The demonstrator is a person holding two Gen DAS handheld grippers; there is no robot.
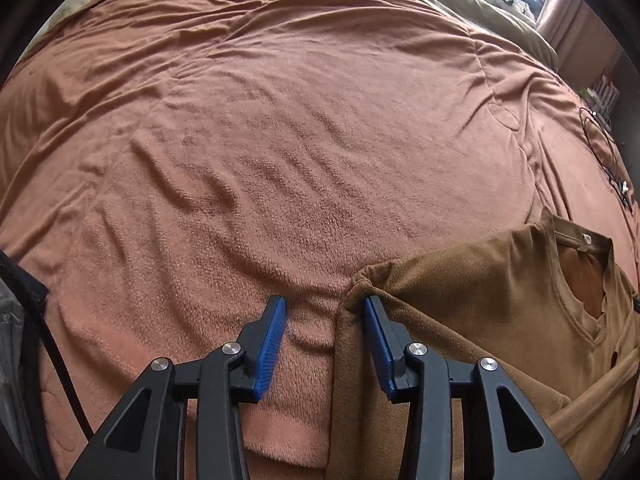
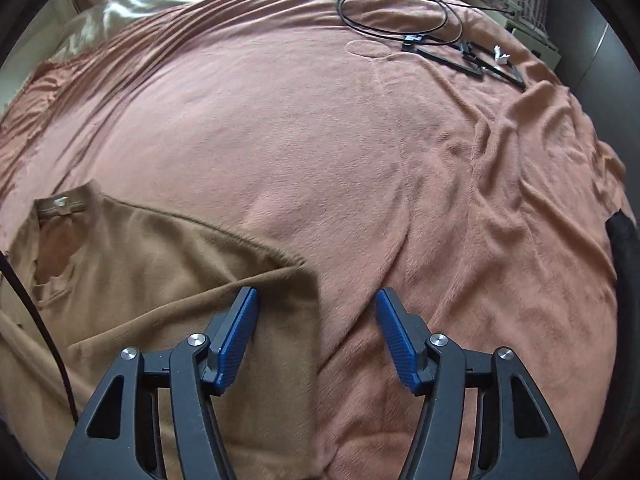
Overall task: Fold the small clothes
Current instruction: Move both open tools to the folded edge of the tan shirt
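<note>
Your left gripper [image 1: 325,304] and right gripper [image 2: 316,298] both gape at the brown shirt [image 1: 500,300] edges; align sleeves before folding

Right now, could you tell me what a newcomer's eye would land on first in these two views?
The brown shirt stands out, lying flat on the pink-brown blanket with its collar away from the cameras. Next come the blue-padded fingers: the left gripper stands open at one folded shoulder edge, the right gripper open at the other, neither pinching cloth. Far off on the blanket lies a coiled black cable.
</note>
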